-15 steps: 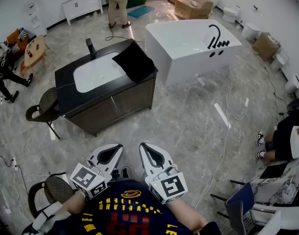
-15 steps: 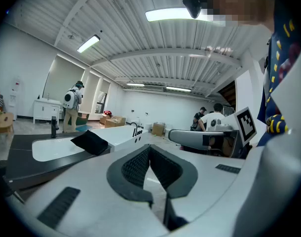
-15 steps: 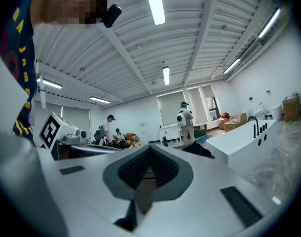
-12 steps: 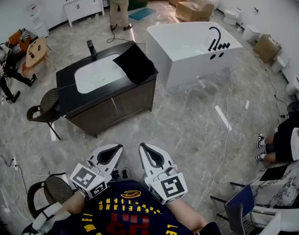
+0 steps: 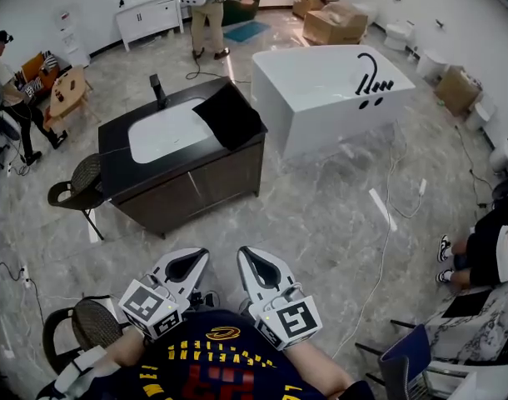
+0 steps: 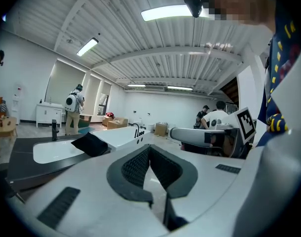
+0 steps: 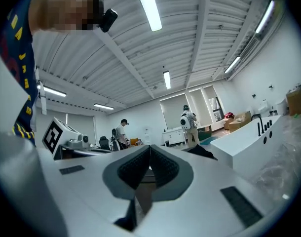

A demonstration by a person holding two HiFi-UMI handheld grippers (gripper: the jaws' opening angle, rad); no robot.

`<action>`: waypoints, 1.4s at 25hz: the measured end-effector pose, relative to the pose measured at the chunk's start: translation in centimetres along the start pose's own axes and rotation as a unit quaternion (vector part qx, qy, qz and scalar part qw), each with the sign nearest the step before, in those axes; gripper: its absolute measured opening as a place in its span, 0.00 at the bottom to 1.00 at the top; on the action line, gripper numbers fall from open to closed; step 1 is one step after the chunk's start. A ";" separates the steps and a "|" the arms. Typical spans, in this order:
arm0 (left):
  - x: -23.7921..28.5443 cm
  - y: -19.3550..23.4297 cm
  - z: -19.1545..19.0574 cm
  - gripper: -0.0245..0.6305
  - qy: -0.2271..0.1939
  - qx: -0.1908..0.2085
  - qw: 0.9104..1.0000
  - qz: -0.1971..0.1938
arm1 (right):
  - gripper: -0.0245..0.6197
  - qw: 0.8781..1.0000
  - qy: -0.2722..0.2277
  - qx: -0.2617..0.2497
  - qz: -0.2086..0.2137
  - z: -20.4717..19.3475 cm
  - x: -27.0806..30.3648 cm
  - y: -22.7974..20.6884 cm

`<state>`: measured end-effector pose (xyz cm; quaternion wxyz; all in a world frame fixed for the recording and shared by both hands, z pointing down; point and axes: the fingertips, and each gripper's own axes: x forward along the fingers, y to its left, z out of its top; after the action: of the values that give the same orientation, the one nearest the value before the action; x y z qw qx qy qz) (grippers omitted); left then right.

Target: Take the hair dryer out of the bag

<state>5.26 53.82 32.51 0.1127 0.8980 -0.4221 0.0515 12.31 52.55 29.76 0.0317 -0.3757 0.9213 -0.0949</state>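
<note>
- Left gripper (image 5: 197, 255): clenched, nothing between its jaws.
- Black bag (image 5: 231, 115): lies on the vanity's (image 5: 112, 158) right end, beside the basin. I cannot make out the hair dryer.
- Right gripper (image 5: 246, 253): clenched, empty.
- Bare floor (image 5: 321, 215) separates both grippers from the vanity; bathtub (image 5: 321, 82) stands just right of it.

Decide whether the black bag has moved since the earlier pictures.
No. The black bag still covers the vanity counter's right end, beside the white basin.
</note>
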 end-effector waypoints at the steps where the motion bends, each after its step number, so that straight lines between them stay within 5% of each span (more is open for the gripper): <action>1: 0.2 -0.1 -0.1 0.04 0.001 -0.001 1.000 0.001 | 0.05 1.000 -0.003 0.003 -0.001 -0.1 -0.1 -0.4; 16: 4.7 3.2 -0.5 0.04 0.027 -0.017 0.999 -0.004 | 0.05 0.998 0.040 0.042 -0.008 -2.1 4.0 -5.3; 35: 14.7 23.9 3.5 0.04 0.035 -0.030 0.993 -0.112 | 0.05 0.987 0.083 0.071 -0.120 -3.4 24.6 -13.3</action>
<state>-3.79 27.21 35.70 0.1595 0.9334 -0.3162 0.0577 3.38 26.51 36.07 -0.0299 -0.4712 0.8599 -0.1940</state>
